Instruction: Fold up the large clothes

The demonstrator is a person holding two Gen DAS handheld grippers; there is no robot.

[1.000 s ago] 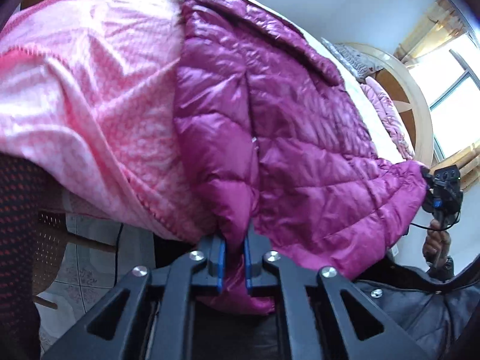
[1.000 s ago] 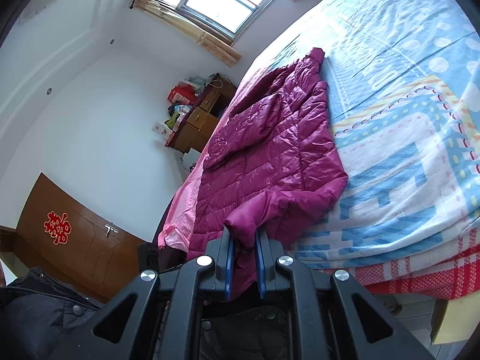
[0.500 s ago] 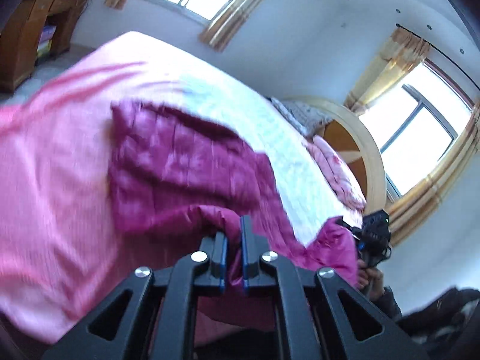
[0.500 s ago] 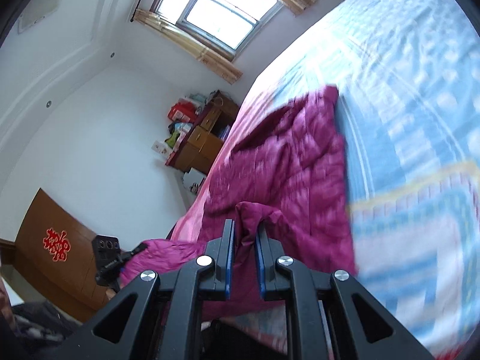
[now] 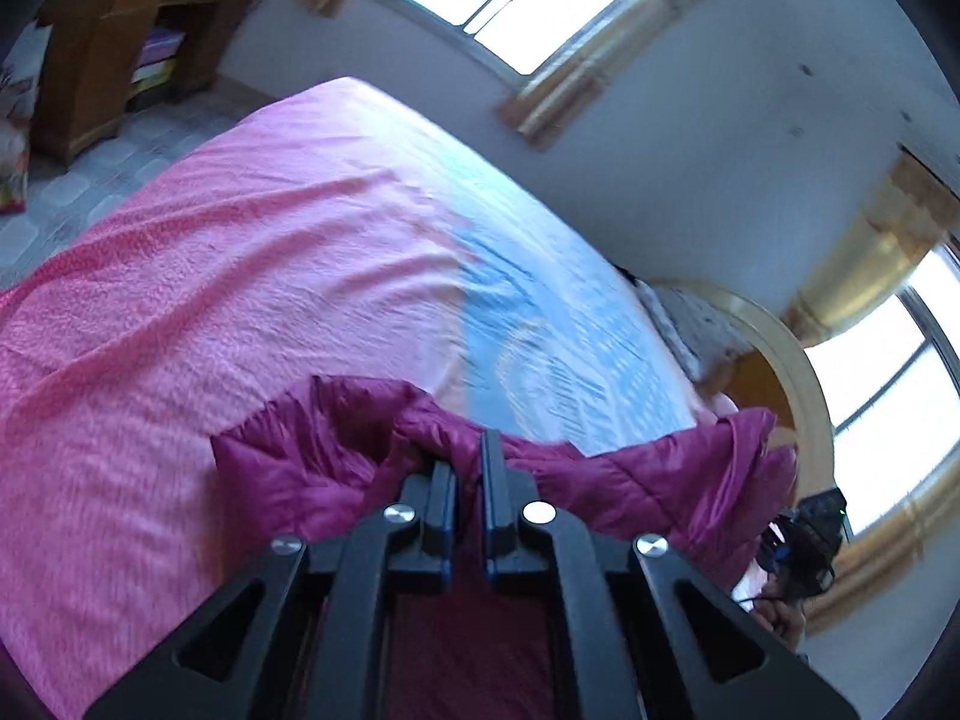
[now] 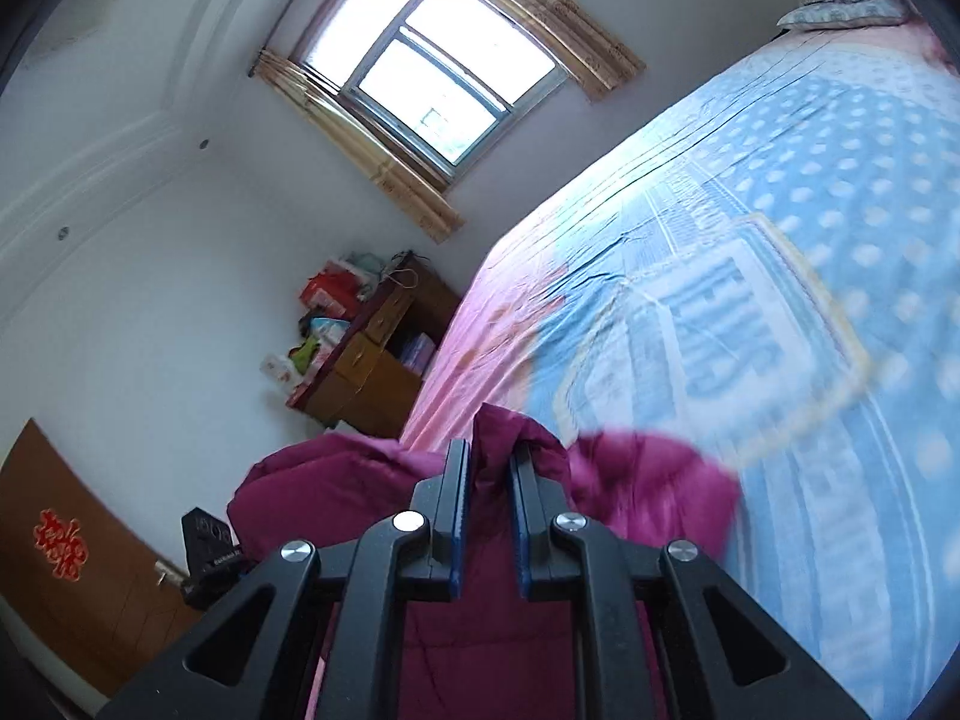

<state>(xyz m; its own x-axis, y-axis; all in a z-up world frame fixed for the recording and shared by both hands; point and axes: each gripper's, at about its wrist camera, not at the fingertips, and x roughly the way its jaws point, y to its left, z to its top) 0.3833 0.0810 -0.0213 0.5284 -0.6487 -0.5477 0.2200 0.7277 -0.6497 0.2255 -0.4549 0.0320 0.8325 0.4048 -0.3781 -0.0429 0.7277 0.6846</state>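
My left gripper (image 5: pixel 465 468) is clenched on a bunched fold of the magenta quilted jacket (image 5: pixel 336 468), and my right gripper (image 6: pixel 489 471) is clenched on another puckered fold of the same jacket (image 6: pixel 654 480); both pinches sit at the near edge of the bed (image 5: pixel 180 312), with the fabric rising in a small peak between each pair of fingers. The only storage I can see is the wooden cabinet (image 6: pixel 372 372) against the far wall beyond the bed's far corner: boxes and packets are piled on its top, and folded things show in an open compartment, though they are too small to name. Most of the jacket is hidden beneath my grippers' black frames, so I cannot tell how it hangs or lies below them. From the left wrist view the other gripper (image 5: pixel 807 534) shows at the right edge, half cut off, with the jacket stretching toward it as a sagging band. Motion blur softens the jacket's right lobe in the right wrist view. The jacket is glossy, puffy and stitched in panels, crumpled where it is held. The bed's near side is covered by a pink blanket (image 5: pixel 150 276), the rest by a blue patterned sheet (image 6: pixel 810 240), and a pillow (image 6: pixel 840 6) lies at the head end.
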